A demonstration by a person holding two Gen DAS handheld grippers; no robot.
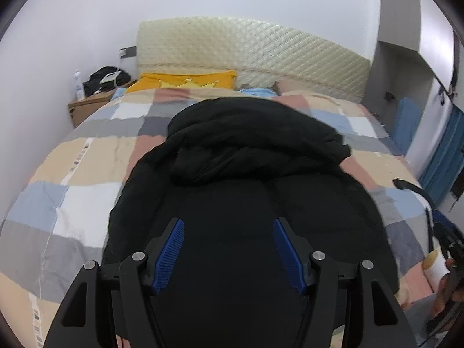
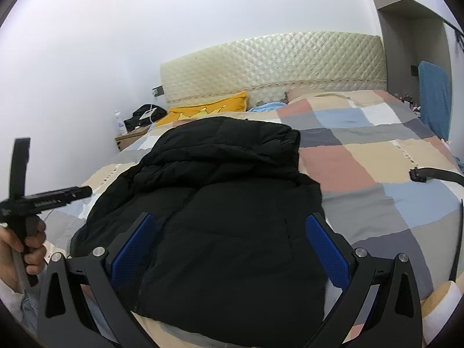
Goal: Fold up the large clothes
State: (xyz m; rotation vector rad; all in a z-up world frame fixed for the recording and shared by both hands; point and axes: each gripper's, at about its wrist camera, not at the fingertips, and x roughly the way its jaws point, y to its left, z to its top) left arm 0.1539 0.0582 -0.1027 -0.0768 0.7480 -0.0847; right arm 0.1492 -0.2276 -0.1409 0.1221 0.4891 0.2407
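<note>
A black puffer jacket (image 1: 249, 174) lies on the checked quilt (image 1: 72, 156) of a bed, hood end bunched toward the headboard. My left gripper (image 1: 228, 221) hovers just over its near part, blue pads (image 1: 171, 255) well apart with nothing pinched between them. In the right wrist view the same jacket (image 2: 220, 203) lies folded into a compact block, and my right gripper (image 2: 229, 217) stands open above its near edge with nothing between its pads. A hand (image 2: 26, 246) at the left edge of that view holds the left tool.
A quilted cream headboard (image 2: 275, 66) and a yellow pillow (image 2: 208, 108) are at the far end. A wooden nightstand (image 1: 87, 107) with a bottle and a black bag stands at the left. A black strap (image 2: 435, 174) lies on the quilt at the right.
</note>
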